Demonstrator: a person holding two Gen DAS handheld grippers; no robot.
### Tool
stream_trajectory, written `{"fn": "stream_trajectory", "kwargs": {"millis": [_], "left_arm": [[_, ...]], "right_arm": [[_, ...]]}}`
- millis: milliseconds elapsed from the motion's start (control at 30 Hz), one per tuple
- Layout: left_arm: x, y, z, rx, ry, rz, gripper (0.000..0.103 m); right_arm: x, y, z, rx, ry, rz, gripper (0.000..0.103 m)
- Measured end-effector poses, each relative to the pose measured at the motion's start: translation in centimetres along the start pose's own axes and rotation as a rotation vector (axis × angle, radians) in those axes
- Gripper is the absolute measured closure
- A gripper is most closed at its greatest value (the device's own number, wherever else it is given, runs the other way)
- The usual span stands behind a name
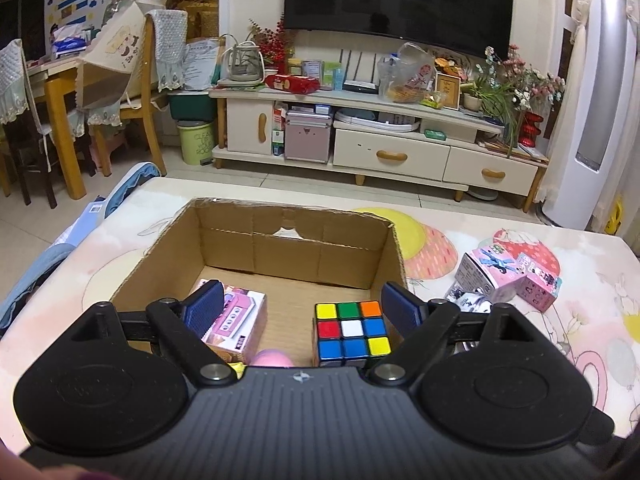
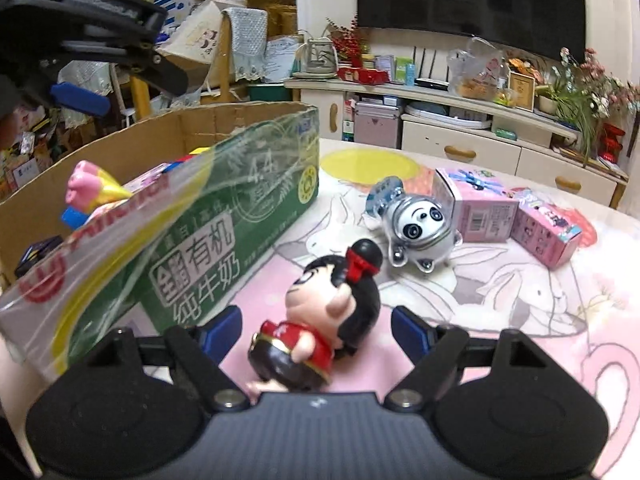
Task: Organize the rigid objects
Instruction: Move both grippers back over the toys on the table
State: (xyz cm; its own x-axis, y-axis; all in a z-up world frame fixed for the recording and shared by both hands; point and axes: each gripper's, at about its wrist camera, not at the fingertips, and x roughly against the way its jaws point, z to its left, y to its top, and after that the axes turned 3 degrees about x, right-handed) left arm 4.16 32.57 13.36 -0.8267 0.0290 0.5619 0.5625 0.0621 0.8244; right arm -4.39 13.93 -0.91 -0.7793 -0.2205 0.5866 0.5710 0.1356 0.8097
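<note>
An open cardboard box [image 1: 392, 248] sits on the table. Inside lie a Rubik's cube [image 1: 352, 332], a pink toy box [image 1: 236, 320] and a pink round thing [image 1: 272, 358]. My left gripper [image 1: 304, 304] hangs open and empty above the box. My right gripper [image 2: 316, 330] is open, its fingers either side of a red-dressed doll figure [image 2: 320, 320] lying on the table beside the box's green side [image 2: 224, 216]. A silver panda toy [image 2: 416, 228] and two pink boxes [image 2: 476, 208] [image 2: 544, 232] lie beyond it. The left gripper [image 2: 80, 96] shows above the box.
The table has a pink cartoon cloth [image 2: 520, 312]. The pink boxes also show in the left wrist view [image 1: 508, 276]. Behind stand a TV cabinet [image 1: 380, 152], a TV, chairs [image 1: 136, 112] and a white tower unit [image 1: 592, 120].
</note>
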Motion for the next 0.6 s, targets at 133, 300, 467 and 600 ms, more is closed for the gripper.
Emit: {"fn": "stream_trajectory", "kwargs": {"millis": [133,300,467,600], "left_arm": [[-0.4,0.1,-0.1,-0.019,-0.009,0.002,0.000],[-0.5,0.3,-0.5,-0.038,-0.037,-0.006,0.000],[-0.8,0.2,-0.6,-0.051,-0.065,-0.006,0.000],[-1.2,0.2,-1.0,-0.067,-0.089,-0.005,0.000]], "right_arm": [[-1.2,0.5,-0.6,-0.045,-0.005,0.008,0.022],[-1.6,0.3,-1.7,-0.099,0.044,0.025,0.038],[-0.9,0.1,-2.2,-0.076,0.054,0.017,0.049],[-0.4,-0.3,-3.6,-0.074,0.050,0.014,0.049]]}}
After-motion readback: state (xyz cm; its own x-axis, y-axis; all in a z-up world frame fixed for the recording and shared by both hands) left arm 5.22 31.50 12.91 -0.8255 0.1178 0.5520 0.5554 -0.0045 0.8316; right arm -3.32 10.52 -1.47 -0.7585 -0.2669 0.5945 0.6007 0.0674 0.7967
